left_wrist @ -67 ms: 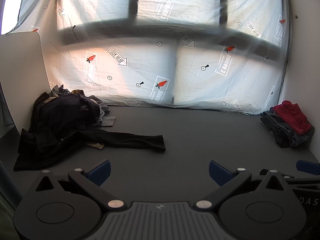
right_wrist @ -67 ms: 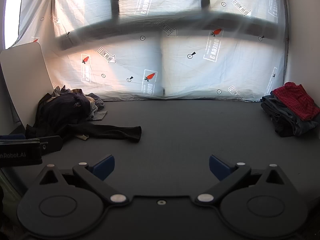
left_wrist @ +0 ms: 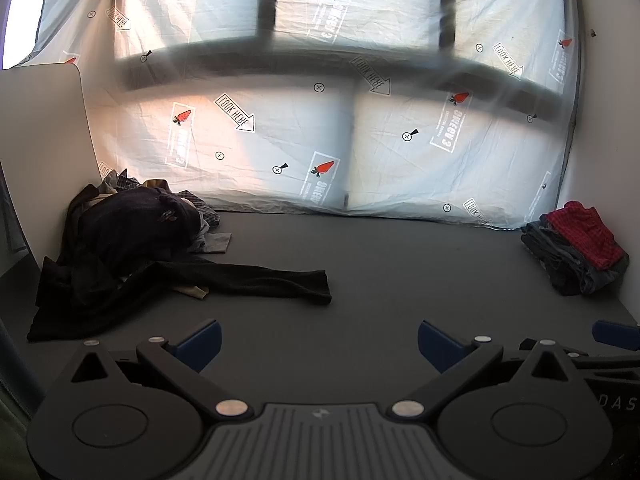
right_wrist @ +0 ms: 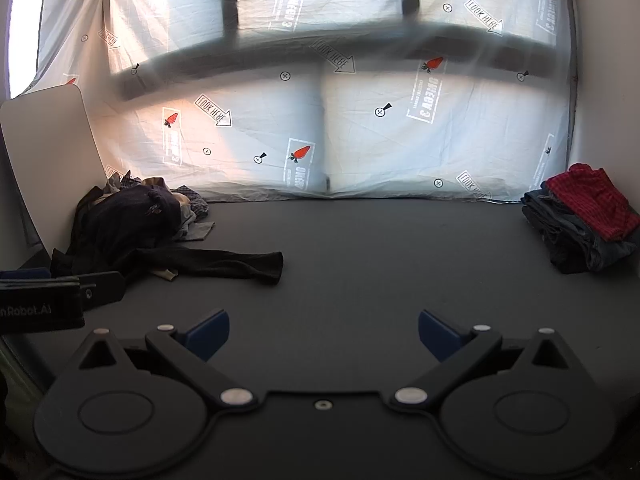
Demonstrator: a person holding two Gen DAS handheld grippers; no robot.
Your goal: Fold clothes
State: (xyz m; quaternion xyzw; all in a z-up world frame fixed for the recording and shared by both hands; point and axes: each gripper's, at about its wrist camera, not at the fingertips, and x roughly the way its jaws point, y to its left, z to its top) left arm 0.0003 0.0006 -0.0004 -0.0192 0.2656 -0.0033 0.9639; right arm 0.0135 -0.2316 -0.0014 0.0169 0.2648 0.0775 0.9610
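Observation:
A heap of unfolded dark clothes (left_wrist: 128, 236) lies at the far left of the grey table (left_wrist: 380, 272), with one black sleeve (left_wrist: 260, 276) stretched toward the middle. It also shows in the right wrist view (right_wrist: 128, 224). A stack of folded clothes with a red garment on top (left_wrist: 576, 252) sits at the far right, also in the right wrist view (right_wrist: 584, 220). My left gripper (left_wrist: 318, 344) is open and empty, low over the table's near side. My right gripper (right_wrist: 324, 334) is open and empty beside it.
A white printed sheet (left_wrist: 340, 140) hangs behind the table. A white panel (left_wrist: 44, 140) stands at the left. The left gripper's body (right_wrist: 52, 296) shows at the left edge of the right wrist view; a blue fingertip of the right gripper (left_wrist: 616, 334) shows at the right of the left wrist view.

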